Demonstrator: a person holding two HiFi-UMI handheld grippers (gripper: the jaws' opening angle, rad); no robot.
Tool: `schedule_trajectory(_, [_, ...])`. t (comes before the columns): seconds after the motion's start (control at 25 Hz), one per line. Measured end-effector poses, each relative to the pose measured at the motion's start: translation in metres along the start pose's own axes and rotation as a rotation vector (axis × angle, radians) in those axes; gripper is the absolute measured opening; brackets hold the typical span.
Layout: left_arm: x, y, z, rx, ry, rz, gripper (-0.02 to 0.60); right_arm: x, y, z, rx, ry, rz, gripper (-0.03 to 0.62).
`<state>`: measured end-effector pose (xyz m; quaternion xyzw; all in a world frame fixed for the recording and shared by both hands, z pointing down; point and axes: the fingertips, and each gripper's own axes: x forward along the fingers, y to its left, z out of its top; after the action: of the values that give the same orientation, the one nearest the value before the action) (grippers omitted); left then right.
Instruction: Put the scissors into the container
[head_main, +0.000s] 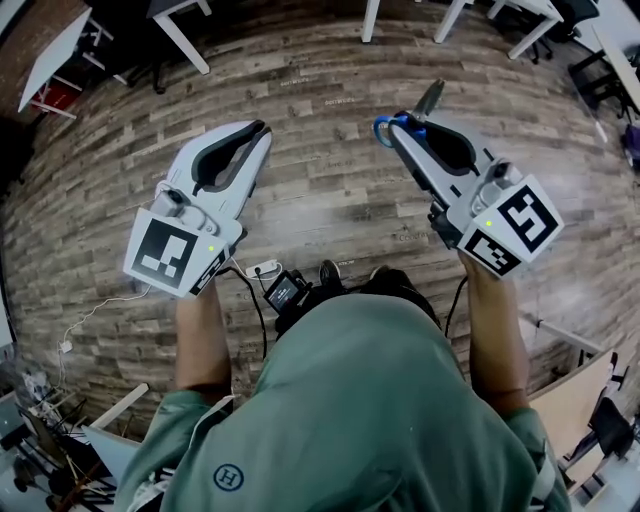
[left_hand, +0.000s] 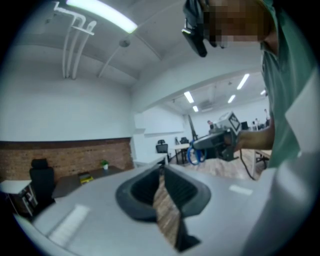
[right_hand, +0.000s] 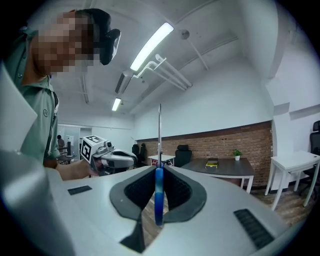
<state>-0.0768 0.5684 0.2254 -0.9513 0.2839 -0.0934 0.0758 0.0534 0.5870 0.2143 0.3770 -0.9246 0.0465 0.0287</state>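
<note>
The scissors (head_main: 412, 116) have blue handles, and a grey blade sticks out past the jaw tips. My right gripper (head_main: 392, 127) is shut on them, held in the air above the wooden floor. In the right gripper view the blue handle (right_hand: 158, 196) sits pinched between the black pads and the thin blade (right_hand: 160, 127) rises straight up. My left gripper (head_main: 262, 128) hangs level with it at the left, shut with nothing in it. From the left gripper view, its own jaws (left_hand: 161, 169) meet, and the right gripper (left_hand: 216, 142) with the blue handle (left_hand: 194, 155) shows beyond. No container is in sight.
White table legs (head_main: 180, 35) stand along the far side of the wooden floor (head_main: 320, 180). A cable and plug (head_main: 262, 268) lie by the person's feet. A dark table (right_hand: 227, 167) and a brick wall (right_hand: 240, 137) are ahead of the right gripper, with a white table (right_hand: 295, 162) at its right.
</note>
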Motion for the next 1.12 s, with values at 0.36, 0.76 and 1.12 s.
schedule_trajectory(0.36, [0.041,0.015,-0.002,-0.002,0.048,0.041,0.034,0.007,-0.053,0.000,0.026,-0.020,0.041,0.037])
schedule_trajectory(0.76, [0.099,0.028,0.010,-0.021,0.071,0.116,0.034,0.012,-0.117,0.009,0.032,-0.030,0.128,0.036])
schedule_trajectory(1.12, [0.145,0.040,0.015,-0.012,0.118,0.161,0.034,0.017,-0.180,0.011,0.051,-0.042,0.169,0.036])
